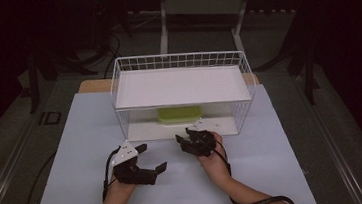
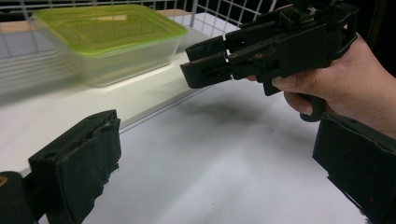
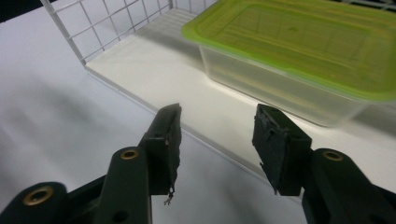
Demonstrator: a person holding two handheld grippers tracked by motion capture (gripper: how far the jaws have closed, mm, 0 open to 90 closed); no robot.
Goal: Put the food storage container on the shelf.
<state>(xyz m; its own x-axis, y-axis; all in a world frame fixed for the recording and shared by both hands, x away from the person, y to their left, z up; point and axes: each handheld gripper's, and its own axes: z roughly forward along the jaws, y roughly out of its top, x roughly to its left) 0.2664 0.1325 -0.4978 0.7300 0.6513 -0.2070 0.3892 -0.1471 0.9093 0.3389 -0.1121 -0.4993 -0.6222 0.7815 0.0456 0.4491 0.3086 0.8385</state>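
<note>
A clear plastic container with a green lid stands on the white floor of a white wire rack, under its upper shelf. In the right gripper view the container lies just beyond my right gripper, whose jaws stand open with nothing between them. My right gripper is at the rack's front edge, apart from the container. My left gripper rests to its left on the table, jaws wide open and empty. The left gripper view shows the container and the right gripper.
The rack sits at the back of a white table sheet. The rack's front side is open, and its wire walls close the sides and back. Beyond the table are a dark floor and furniture legs.
</note>
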